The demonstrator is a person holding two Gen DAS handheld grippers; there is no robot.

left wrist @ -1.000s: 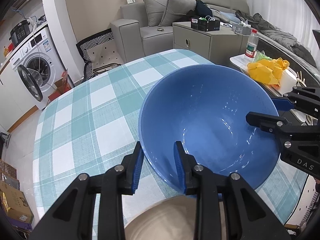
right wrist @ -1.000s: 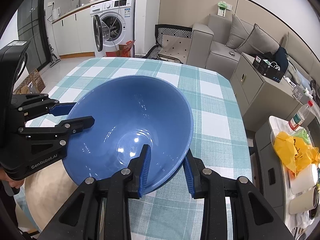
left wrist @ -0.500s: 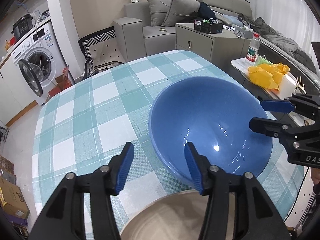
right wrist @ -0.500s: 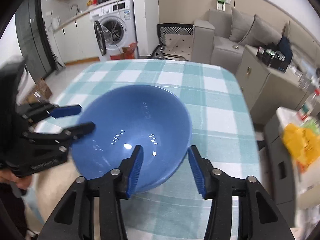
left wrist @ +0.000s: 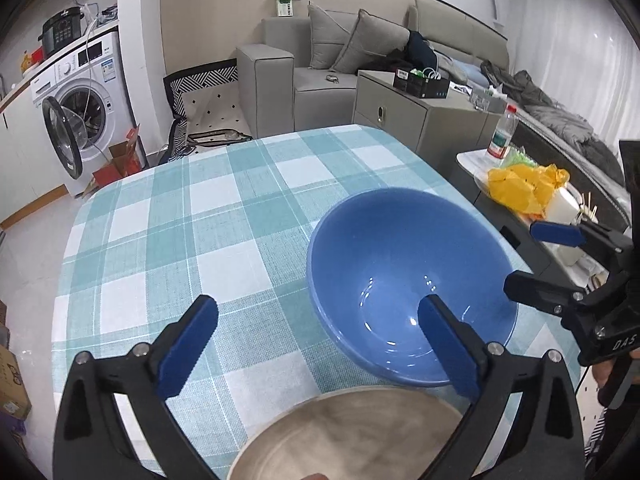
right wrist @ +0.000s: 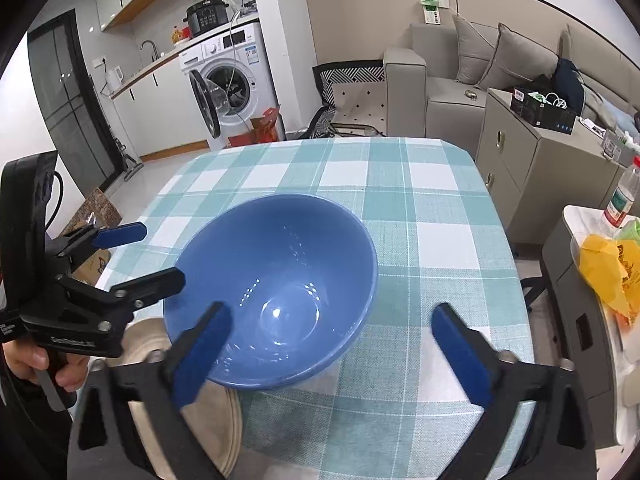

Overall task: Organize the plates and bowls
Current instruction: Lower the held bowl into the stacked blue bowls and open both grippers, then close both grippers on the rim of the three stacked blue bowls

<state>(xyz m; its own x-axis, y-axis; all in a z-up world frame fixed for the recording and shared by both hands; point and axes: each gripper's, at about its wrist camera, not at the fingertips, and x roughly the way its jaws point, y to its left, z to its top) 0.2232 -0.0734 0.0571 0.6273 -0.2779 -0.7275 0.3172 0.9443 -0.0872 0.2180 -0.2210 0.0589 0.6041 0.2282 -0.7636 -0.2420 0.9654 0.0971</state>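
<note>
1. The blue bowl (left wrist: 412, 288) is sitting upright on the checked tablecloth (left wrist: 224, 220), close to the near edge of the table, and it serves as the landmark here.
2. The left gripper (left wrist: 318, 344) is standing wide, its jaws having just been opening. One blue pad (left wrist: 448, 344) is hovering over the bowl's near rim and the other is hanging out over the cloth beside the bowl; neither is pressing on it.
3. The right gripper (right wrist: 340, 354) is likewise gaping wide after just opening. Its left pad (right wrist: 202, 354) is overlapping the bowl's near wall in the view, while its other finger is reaching over bare cloth to the bowl's right. Nothing is being held.
4. Each gripper is showing in the other's camera, flanking the bowl on opposite sides with its fingers spread apart.
5. A beige plate (left wrist: 352, 436) is lying just nearer than the bowl, at the table's edge; whether the bowl's base is touching it I cannot tell.
6. A hand (right wrist: 36, 364) is gripping the left gripper's handle, to the bowl's left in the right-wrist view.
7. Beyond the bowl and off the table, a yellow bag (left wrist: 524, 188) is resting on a side tray, and a washing machine (right wrist: 232, 84) is standing with its door open.
</note>
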